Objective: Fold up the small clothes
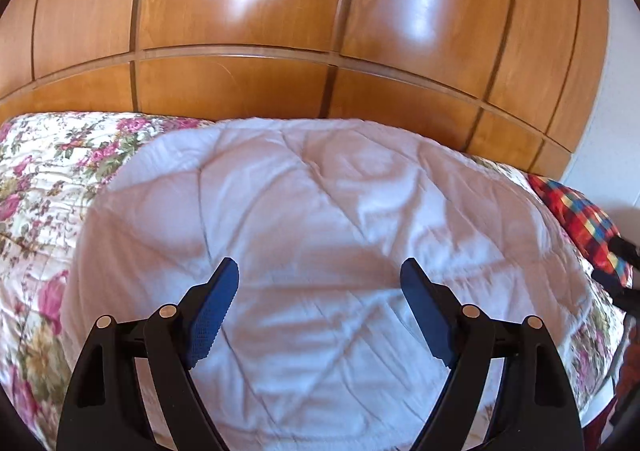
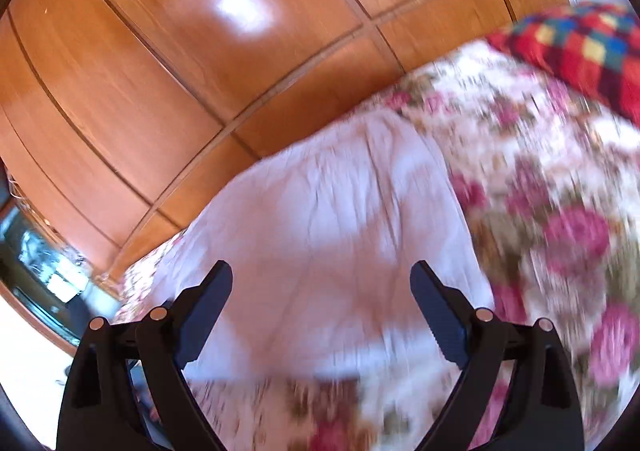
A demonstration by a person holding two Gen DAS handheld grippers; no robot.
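Note:
A pale pink-white garment (image 1: 320,219) lies spread flat and creased on a floral bedspread (image 1: 44,179). My left gripper (image 1: 320,271) hovers over its near half, jaws wide open, nothing between the blue pads (image 1: 212,315). In the right wrist view the same garment (image 2: 328,227) appears tilted and blurred. My right gripper (image 2: 322,275) is above its near edge, open and empty. A small dark part of the right gripper (image 1: 626,251) shows at the far right edge of the left wrist view.
A glossy wooden wardrobe (image 1: 304,31) stands right behind the bed. A red, blue and yellow checked cloth (image 1: 580,219) lies on the bed's right end, also the checked cloth (image 2: 576,47) at upper right. A window or glass door (image 2: 36,267) shows at the left.

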